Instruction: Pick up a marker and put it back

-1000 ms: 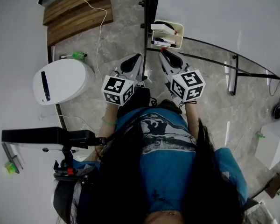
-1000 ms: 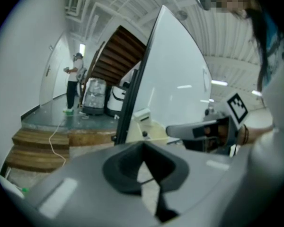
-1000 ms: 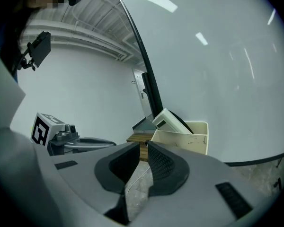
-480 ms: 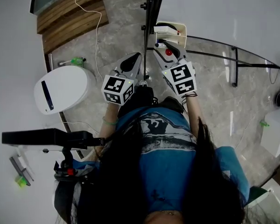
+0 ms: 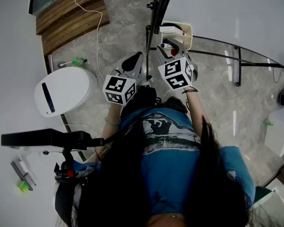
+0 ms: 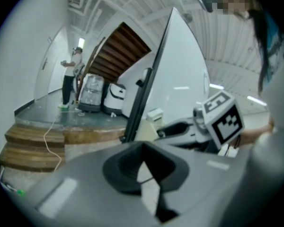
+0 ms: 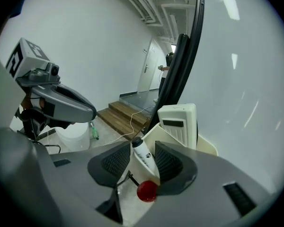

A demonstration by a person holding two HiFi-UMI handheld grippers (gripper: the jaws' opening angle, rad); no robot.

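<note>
Head view: my right gripper [image 5: 169, 45] now closer to cream tray [image 5: 188, 32] than a second ago; left gripper [image 5: 131, 62] barely shifted.
Left gripper view: jaws together, empty.
Right gripper view: jaws just opened wide, red-capped marker [image 7: 143, 156] unpressed between them, at tray edge.

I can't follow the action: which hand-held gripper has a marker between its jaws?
The right hand-held gripper: its jaws, which have just been opening, flank the red-capped marker. The left hand-held gripper is shut and empty.
</note>
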